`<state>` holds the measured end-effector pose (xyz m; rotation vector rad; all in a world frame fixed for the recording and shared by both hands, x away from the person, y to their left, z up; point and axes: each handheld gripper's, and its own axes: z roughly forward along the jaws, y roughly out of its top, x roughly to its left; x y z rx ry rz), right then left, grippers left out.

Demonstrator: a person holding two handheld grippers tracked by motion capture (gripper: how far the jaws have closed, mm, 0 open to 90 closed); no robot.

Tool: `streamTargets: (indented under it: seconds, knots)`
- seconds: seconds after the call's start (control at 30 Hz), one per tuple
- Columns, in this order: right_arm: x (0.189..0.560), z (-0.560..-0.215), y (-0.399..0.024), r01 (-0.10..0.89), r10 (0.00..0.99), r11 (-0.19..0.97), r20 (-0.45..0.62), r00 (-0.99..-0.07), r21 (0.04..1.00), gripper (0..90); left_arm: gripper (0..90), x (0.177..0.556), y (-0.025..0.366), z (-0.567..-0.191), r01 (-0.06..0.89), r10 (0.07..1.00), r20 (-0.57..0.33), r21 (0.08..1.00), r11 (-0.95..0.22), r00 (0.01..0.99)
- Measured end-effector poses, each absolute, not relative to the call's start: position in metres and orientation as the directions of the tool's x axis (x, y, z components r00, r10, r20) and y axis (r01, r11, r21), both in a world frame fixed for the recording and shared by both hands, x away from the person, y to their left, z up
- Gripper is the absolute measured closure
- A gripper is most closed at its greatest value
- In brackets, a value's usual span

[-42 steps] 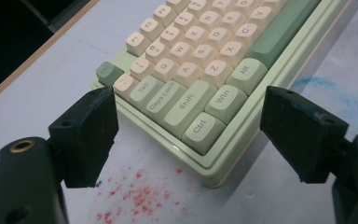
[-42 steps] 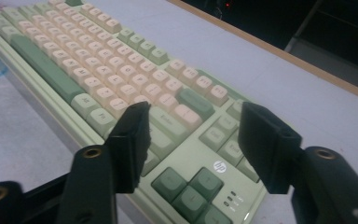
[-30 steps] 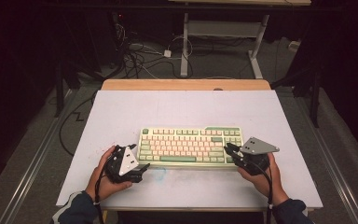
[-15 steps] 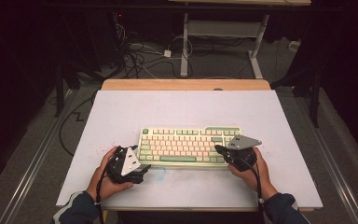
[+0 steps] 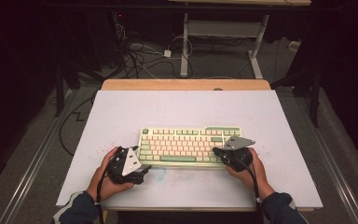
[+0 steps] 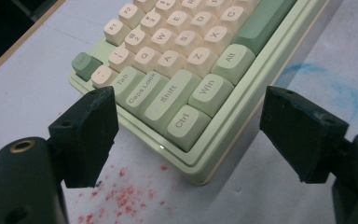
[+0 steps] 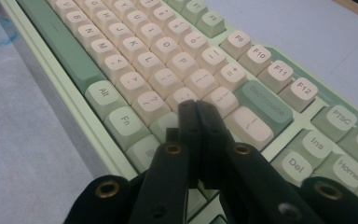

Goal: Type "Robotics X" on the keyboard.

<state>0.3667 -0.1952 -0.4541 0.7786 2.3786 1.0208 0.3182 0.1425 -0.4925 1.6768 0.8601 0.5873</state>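
A pale green keyboard (image 5: pixel 186 142) with cream keys lies on the white table top (image 5: pixel 177 109), near its front edge. My left gripper (image 5: pixel 143 169) sits at the keyboard's front left corner. Its jaws are open, and in the left gripper view they stand either side of that corner of the keyboard (image 6: pixel 182 70), left gripper (image 6: pixel 193 123) touching nothing. My right gripper (image 5: pixel 216 151) is over the keyboard's right end. In the right gripper view the right gripper (image 7: pixel 196 109) is shut with nothing between the jaws, its tips just above the keyboard (image 7: pixel 135 60) by the Enter key; contact is unclear.
Red specks (image 6: pixel 121 196) mark the table by the keyboard's left corner, and a blue smudge (image 5: pixel 159 173) lies in front of it. A wooden edge (image 5: pixel 186 84) runs along the table's back. Cables (image 5: pixel 140 53) and desk legs (image 5: pixel 185 42) stand on the floor beyond.
My right gripper has moved left and down from beside the keyboard's right edge to above its right-hand keys. The left gripper has stayed put.
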Motion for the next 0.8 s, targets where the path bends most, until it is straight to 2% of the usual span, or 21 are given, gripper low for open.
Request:
streamTargets:
  seconds: [0.37, 0.57, 0.63, 0.8]
  knots:
    - [0.365, -0.458, -0.198, 0.324, 0.642, 0.569, -0.162, -0.75, 0.755, 90.0, 18.3, 0.318, 0.144, -0.491, 0.251, 0.79, -0.057, 0.96, -0.125, 0.611]
    - [0.365, -0.459, -0.2, 0.326, 0.646, 0.564, -0.159, -0.747, 0.759, 90.0, 20.8, 0.32, 0.147, -0.485, 0.274, 0.799, -0.106, 0.959, -0.076, 0.593]
    - [0.365, -0.459, -0.201, 0.325, 0.646, 0.563, -0.159, -0.747, 0.76, 90.0, 24.3, 0.32, 0.149, -0.482, 0.286, 0.798, -0.126, 0.956, -0.06, 0.59]
    - [0.365, -0.46, -0.201, 0.32, 0.648, 0.562, -0.165, -0.744, 0.763, 90.0, 42.4, 0.321, 0.152, -0.48, 0.325, 0.799, -0.149, 0.944, -0.062, 0.583]
